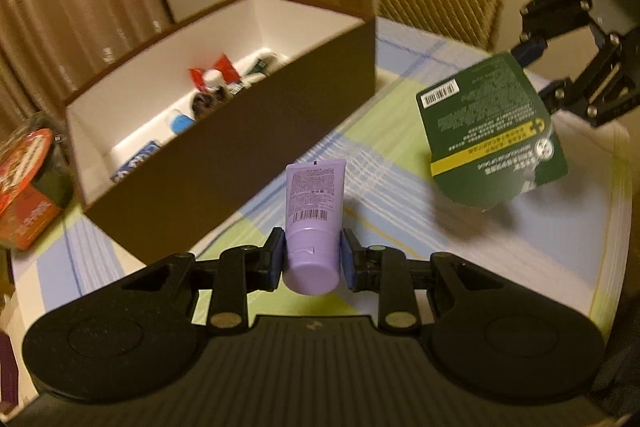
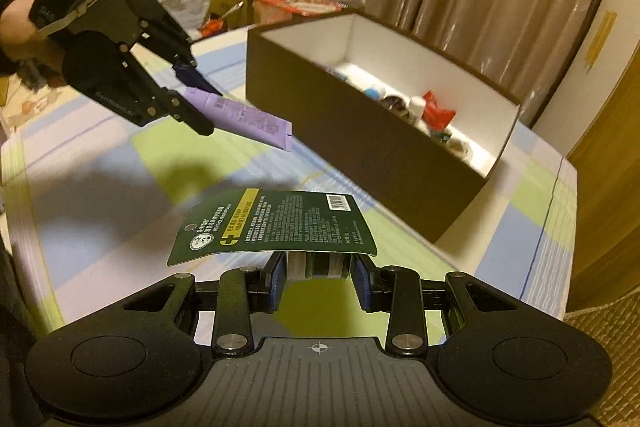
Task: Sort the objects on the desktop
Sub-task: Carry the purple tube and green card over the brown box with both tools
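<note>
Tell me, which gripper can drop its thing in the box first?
Probably the left gripper: its purple tube hangs right beside the brown box. The right gripper, holding the green packet, sits farther back.

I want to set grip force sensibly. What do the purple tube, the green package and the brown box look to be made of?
Purple tube: soft matte plastic, likely squeezable; flat crimped end, printed barcode.
Green package: thin glossy printed card, slightly curved; in the right wrist view a small clear-looking container sits under it, material uncertain.
Brown box: stiff paperboard by its look; matte brown outside, white inside, thin straight walls.
</note>
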A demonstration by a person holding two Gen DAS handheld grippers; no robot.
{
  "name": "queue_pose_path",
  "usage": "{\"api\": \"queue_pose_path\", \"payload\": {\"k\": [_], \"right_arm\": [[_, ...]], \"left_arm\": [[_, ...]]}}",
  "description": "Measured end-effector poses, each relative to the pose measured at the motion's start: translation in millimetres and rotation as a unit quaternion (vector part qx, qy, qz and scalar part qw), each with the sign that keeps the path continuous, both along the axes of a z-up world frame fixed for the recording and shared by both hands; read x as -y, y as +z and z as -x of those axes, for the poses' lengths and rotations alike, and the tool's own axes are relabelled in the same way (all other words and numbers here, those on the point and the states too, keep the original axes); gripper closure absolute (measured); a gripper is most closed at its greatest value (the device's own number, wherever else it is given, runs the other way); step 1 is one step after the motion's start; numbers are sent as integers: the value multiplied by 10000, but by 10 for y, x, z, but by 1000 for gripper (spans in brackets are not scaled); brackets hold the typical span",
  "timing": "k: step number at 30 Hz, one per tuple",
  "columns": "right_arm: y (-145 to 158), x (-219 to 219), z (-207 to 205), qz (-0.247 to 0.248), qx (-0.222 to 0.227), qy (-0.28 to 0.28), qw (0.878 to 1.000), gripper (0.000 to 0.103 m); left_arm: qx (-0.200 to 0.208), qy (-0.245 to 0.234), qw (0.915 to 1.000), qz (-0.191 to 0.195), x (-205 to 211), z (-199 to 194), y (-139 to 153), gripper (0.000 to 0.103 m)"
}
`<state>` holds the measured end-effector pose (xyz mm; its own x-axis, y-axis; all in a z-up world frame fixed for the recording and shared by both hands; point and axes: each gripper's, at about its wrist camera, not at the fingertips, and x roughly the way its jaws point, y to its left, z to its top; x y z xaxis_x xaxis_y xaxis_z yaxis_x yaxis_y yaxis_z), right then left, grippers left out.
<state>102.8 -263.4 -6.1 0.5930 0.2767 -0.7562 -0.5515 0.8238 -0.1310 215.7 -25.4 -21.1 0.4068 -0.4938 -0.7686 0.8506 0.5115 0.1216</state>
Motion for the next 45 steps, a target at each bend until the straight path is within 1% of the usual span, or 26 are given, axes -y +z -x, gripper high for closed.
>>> {"api": "queue_pose_path", "payload": {"k": [7, 12, 22, 25, 28, 31, 33, 37, 42, 45], "right_arm": [[143, -20, -156, -151, 168, -73, 9997, 68], [223, -52, -260, -272, 266, -66, 9993, 68], [282, -84, -353, -347, 373, 39, 9987, 68], [317, -60, -383, -442, 385, -73, 9983, 68], [417, -25, -432, -618, 455, -294, 9966, 68], [569, -10, -539, -799, 630, -645, 9927, 68], [661, -23, -633, -831, 769, -849, 9899, 68], [760, -104, -912, -626, 973, -1129, 9868, 68], [727, -155, -1462, -267, 822, -1496, 9850, 68], [637, -179, -1852, -53, 651, -1525, 9861, 68]], "left_arm": [[90, 630, 9977, 221, -69, -17, 208, 78], [150, 921, 9950, 368, -106, -7, 321, 78], [207, 1131, 9925, 409, -143, 6, 393, 78], [276, 1157, 9917, 485, -163, 7, 434, 78], [363, 1163, 9907, 603, -189, -54, 523, 78], [470, 1080, 9909, 658, -200, -182, 610, 78], [573, 1016, 9910, 652, -196, -310, 660, 78], [705, 949, 9911, 620, -133, -617, 746, 78], [811, 1023, 9894, 642, 49, -1046, 755, 78], [851, 1162, 9878, 588, 188, -1333, 691, 78]]}}
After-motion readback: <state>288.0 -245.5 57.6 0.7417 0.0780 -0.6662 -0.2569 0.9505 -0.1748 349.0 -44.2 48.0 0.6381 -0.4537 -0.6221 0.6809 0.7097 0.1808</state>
